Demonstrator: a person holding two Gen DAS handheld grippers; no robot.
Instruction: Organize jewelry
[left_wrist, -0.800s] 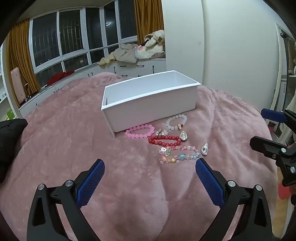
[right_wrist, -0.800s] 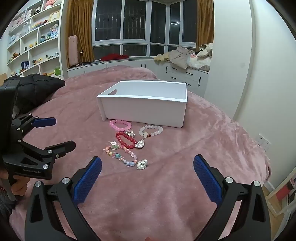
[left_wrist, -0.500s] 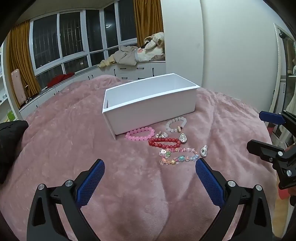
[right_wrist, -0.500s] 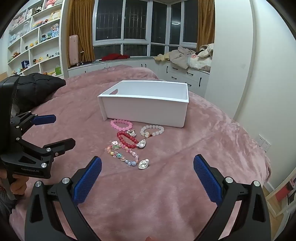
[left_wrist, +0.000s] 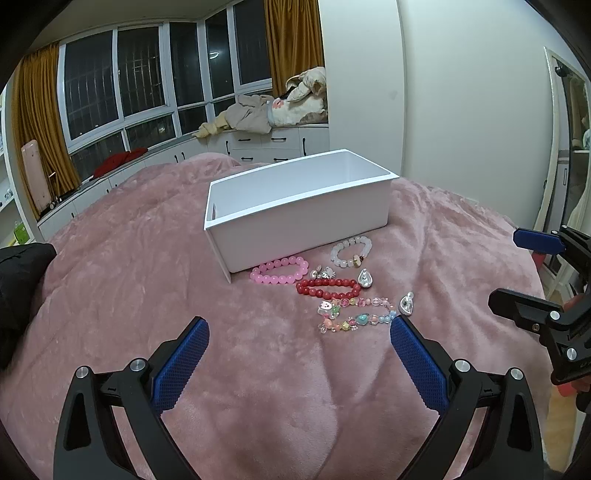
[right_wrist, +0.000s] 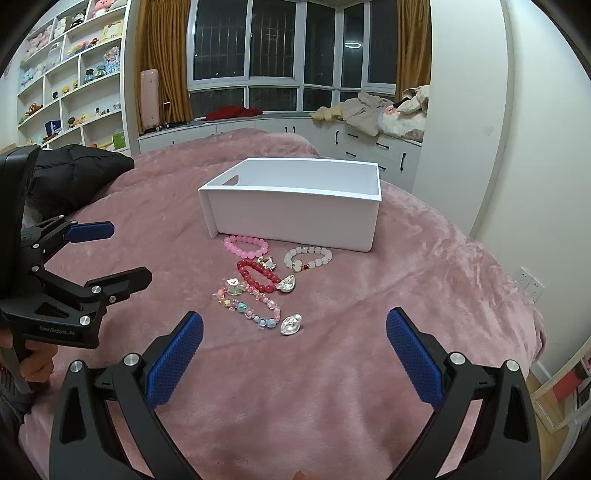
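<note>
Just beyond the tips of the left tongs, found the jewelry spread on the pink blanket. Noted the multicoloured bead strand nearest, close to the right-hand pad. Noted the red bracelet behind it, then the pink bracelet and the white bracelet. Saw the pink one just beside the front wall of the white box, which stood farthest out. Spotted two silver charms on the right-hand side of the cluster. Held nothing: spread fully, pads clear of everything. Had drawn slightly nearer over the last second, the beads sitting a little lower and closer to the tips than before. Caught the right tongs at the far right edge, likewise spread and holding nothing.

From the right tongs, saw much the same as a second earlier, cluster and box barely shifted. Found one silver charm all but between the pads, the bead strand a little ahead and to the left. Gripped nothing, pads wide apart above the blanket. Saw the left tongs off to the left, edged a touch further toward the jewelry.

Judged the task barely begun: every piece lay outside the box, nothing lifted. Read the small advance as the start of a first pick, probably the bead strand or a charm. Expected a loose strand on soft pile to need a low, careful pinch.
</note>
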